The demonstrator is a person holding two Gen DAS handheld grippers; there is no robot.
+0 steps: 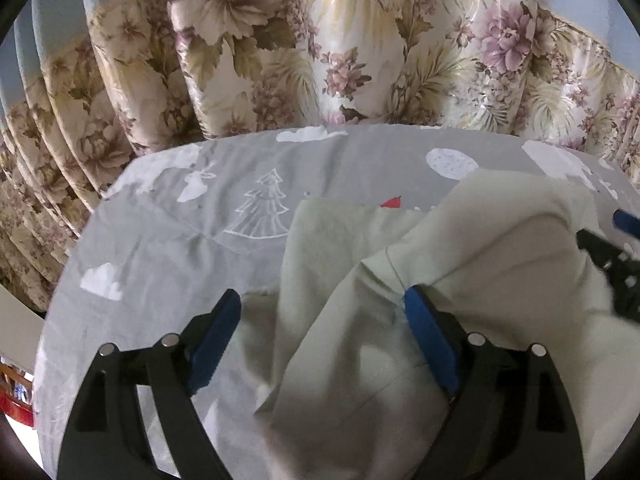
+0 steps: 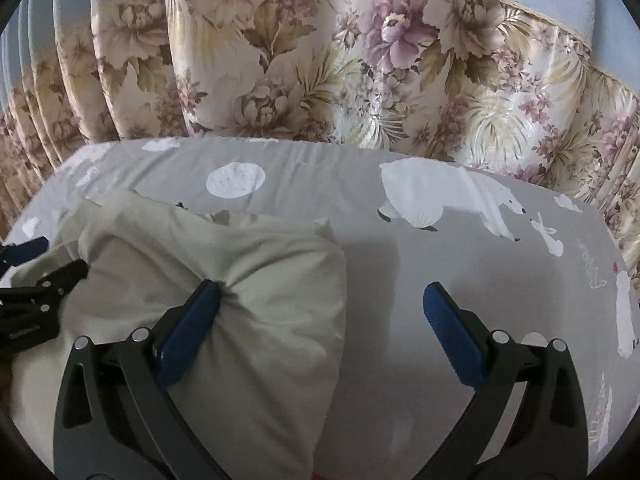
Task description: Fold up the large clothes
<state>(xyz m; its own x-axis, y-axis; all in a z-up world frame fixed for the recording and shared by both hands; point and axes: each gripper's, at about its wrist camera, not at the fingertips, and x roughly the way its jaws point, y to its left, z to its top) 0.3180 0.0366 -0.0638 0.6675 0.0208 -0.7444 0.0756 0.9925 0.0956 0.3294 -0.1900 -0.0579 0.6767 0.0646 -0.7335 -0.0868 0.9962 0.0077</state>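
A: Cream, soft cotton-like cloth is nearest: the large pale cream garment lies bunched on the bed, filling the space between the left jaws and spilling past their right-hand finger.

B: Are the left jaws pinching it?

A: No. They stand spread wide. The blue pad on the right-hand side touches a ridge of the cloth; the other pad is over bare bedding, well clear of the fabric.

B: And the right jaws?

A: Also spread wide. Their left-hand blue pad presses into a puffed fold of the garment, which dents around it. The right-hand pad sits over open sheet with nothing against it.

B: What is under everything?

A: A grey bed sheet printed with white shapes. Beyond the left jaws there is a line-drawn fir tree. Beyond the right jaws, a white circle and a white polar bear.

B: Can each gripper see the other?

A: Yes, at the frame edges, just beside the heap of cloth.

B: And farthest back?

A: A pleated floral curtain in cream, olive and mauve, hanging behind the bed's far edge.
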